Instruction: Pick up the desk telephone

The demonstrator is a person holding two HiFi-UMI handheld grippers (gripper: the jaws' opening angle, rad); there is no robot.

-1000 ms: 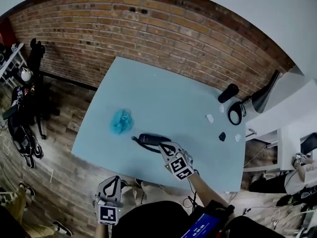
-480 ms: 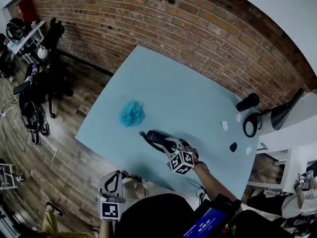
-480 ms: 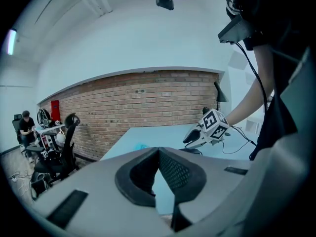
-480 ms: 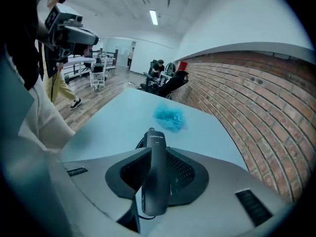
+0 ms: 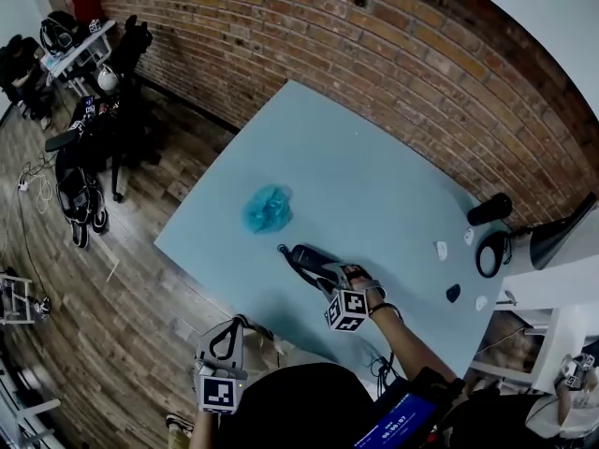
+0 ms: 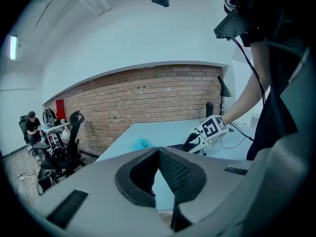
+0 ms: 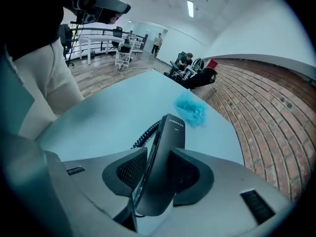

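The black telephone handset (image 5: 311, 257) lies near the front edge of the pale blue table (image 5: 356, 157), its coiled cord (image 7: 145, 135) trailing off to the left. My right gripper (image 5: 332, 271) has come down over it. In the right gripper view the handset (image 7: 169, 147) stands tilted between the two pads, and the jaws are opening around it, with a slit still showing at the left pad. My left gripper (image 5: 229, 325) hangs below the table's front edge, off the table, its tips together with nothing in them (image 6: 158, 152).
A crumpled blue wad (image 5: 269, 208) lies left of the handset. At the table's right end are a black cylinder (image 5: 489, 210), a black ring (image 5: 489, 253), small white pieces (image 5: 440, 249) and a small black piece (image 5: 453, 293). Office chairs (image 5: 94, 148) stand on the floor at left.
The right gripper has sunk and rolled over the handset, and its jaws now straddle it. The left gripper has barely shifted. The head view has swung, so the table sits further right.
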